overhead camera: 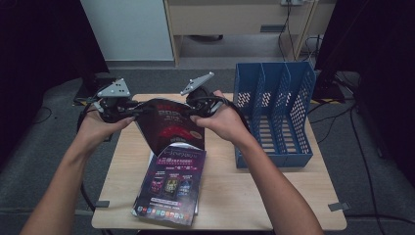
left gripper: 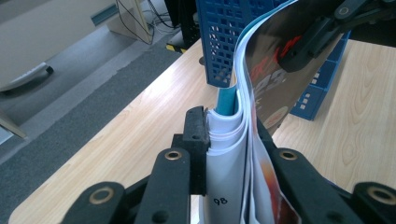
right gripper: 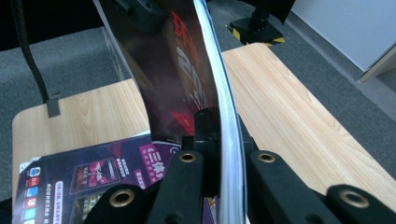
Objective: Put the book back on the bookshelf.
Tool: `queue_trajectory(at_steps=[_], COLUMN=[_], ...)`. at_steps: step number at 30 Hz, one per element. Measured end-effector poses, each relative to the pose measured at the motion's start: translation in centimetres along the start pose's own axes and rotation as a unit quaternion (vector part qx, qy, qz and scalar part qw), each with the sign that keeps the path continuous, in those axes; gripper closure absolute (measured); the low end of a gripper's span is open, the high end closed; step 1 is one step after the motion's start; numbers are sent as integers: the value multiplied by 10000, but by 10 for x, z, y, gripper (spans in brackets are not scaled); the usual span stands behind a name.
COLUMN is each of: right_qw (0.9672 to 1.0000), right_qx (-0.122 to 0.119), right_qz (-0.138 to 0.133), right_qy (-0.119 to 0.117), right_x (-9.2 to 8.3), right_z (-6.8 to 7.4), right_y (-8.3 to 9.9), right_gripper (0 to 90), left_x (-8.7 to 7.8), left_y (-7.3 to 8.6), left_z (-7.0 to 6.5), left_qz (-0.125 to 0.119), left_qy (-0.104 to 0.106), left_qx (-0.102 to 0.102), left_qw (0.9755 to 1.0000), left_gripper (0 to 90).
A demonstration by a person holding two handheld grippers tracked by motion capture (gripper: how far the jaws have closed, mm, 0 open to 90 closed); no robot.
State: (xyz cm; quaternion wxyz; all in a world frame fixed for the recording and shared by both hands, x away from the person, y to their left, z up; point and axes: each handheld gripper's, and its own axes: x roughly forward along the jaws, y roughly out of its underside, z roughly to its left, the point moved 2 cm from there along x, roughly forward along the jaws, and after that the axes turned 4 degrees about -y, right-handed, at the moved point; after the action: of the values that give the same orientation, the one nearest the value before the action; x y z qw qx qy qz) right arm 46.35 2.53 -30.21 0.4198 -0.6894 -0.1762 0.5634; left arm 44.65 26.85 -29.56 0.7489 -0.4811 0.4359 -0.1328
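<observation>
A dark magazine with red print (overhead camera: pixel 169 125) hangs bowed above the table, held by its two side edges. My left gripper (overhead camera: pixel 136 112) is shut on its left edge; the left gripper view has the jaws (left gripper: pixel 229 128) clamped over the thick stack of white pages, with the cover (left gripper: pixel 275 70) curving away. My right gripper (overhead camera: pixel 195 106) is shut on the opposite edge, and in the right gripper view its jaws (right gripper: pixel 224 128) pinch the thin edge of the magazine (right gripper: pixel 182 70). A second magazine (overhead camera: pixel 171 186) lies flat on the table below.
A blue three-slot file rack (overhead camera: pixel 274 112) stands on the right half of the wooden table (overhead camera: pixel 244 200), its open side toward me. Grey carpet surrounds the table, with dark stands and cables beyond. Bare wood lies at the table's front right.
</observation>
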Motion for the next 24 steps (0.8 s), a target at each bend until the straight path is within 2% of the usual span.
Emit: queue_trajectory(at_steps=[8,12,13,14,17,18,22,23,24], right_qw=[9998,9994,9993,9992,9989,9989,9985,9985,9985], right_qx=[49,173,184,222,275,276,324,324,323], right_qz=[-38,-75,-74,-81,-104,-123,-152,-152,-156], right_qy=[-200,-299,-313,-319,-359,-372,-424,-424,-419], right_x=[-5,-6,-6,-7,-8,-9,-10,-10,-11], right_z=[3,1,1,0,-1,-1,-3,-3,-3], right_y=[-9,-7,-7,-6,-4,-3,-1,-1,-1], right_gripper=[872,873,873,873,873,873,873,873,873], left_x=[-5,-4,-4,-3,-2,0,5,6,7], left_y=[1,3,3,5,7,9,13,14,16], left_z=[1,1,1,3,4,5,5,4,5], left_qz=[-95,-161,-161,-224,-288,-288,-268,-280,-280], left_qy=[-78,-136,-136,-214,-252,-364,-356,-431,-495], left_qx=[-13,-53,-53,-168,-224,-263,-381,-426,-440], left_qw=[9999,9998,9998,9994,9990,9986,9983,9978,9974], left_gripper=[729,661,617,548,403,340,147,147,102])
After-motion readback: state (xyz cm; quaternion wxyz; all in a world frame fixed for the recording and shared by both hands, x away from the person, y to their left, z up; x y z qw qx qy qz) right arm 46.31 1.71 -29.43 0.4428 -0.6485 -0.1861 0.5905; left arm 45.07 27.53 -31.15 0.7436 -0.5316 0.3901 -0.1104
